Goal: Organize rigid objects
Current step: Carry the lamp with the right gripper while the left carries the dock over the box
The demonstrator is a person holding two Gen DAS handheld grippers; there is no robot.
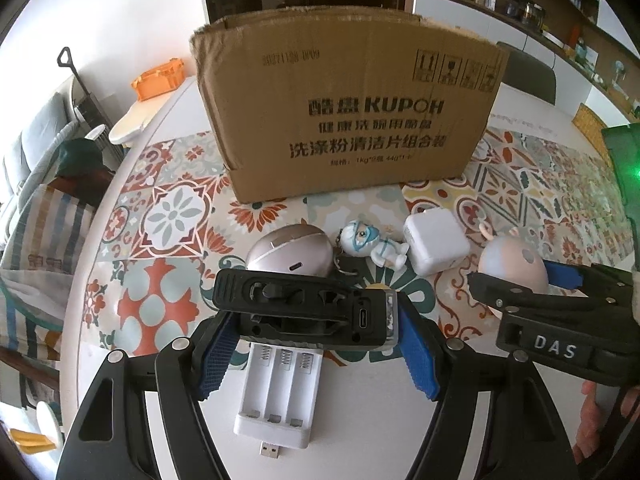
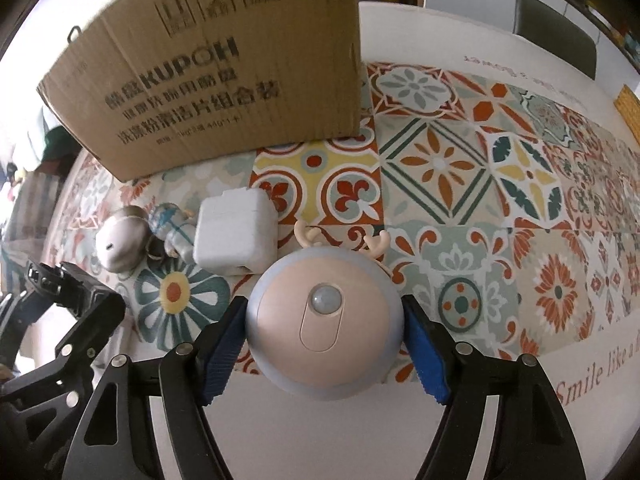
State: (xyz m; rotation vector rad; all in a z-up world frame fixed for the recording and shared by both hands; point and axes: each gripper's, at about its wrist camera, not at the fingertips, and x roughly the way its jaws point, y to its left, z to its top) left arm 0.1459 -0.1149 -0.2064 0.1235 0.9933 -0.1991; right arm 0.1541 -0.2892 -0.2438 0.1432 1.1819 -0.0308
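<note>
- Left tongs (image 1: 316, 344) clamp a black flat device (image 1: 300, 308) crosswise between the blue pads (image 1: 216, 360), its USB-C port facing the camera; it is lifted above the desk (image 1: 360, 420).
- Directly under those tongs lies a white three-slot battery charger (image 1: 280, 392), USB plug pointing back toward the camera, on the plain white strip of desk at the near edge.
- Just ahead of the left tongs sit a metallic pinkish egg-shaped gadget (image 1: 290, 250), then a small white-and-blue figurine (image 1: 372, 242) lying on its side, then a white power adapter (image 1: 434, 242); the three are packed close, with little free room between them.
- Right tongs (image 2: 324, 344) grip a round night light (image 2: 324, 328) by its grey sides: beige face, oval panel with a domed sensor, two small antlers on the far rim.
- Ahead and to the left of the right tongs the adapter is near the light's rim; to their right the patterned mat (image 2: 500, 184) is open.
- Cardboard box (image 1: 348, 108), printed KUPOH, stands beyond the small things and fills the far middle of the desk, open top upward.
- Colourful tile-patterned mat covers the white desk; a dark chair (image 2: 556, 32) stands at the far edge, and shelves (image 1: 540, 4) line the wall behind.
</note>
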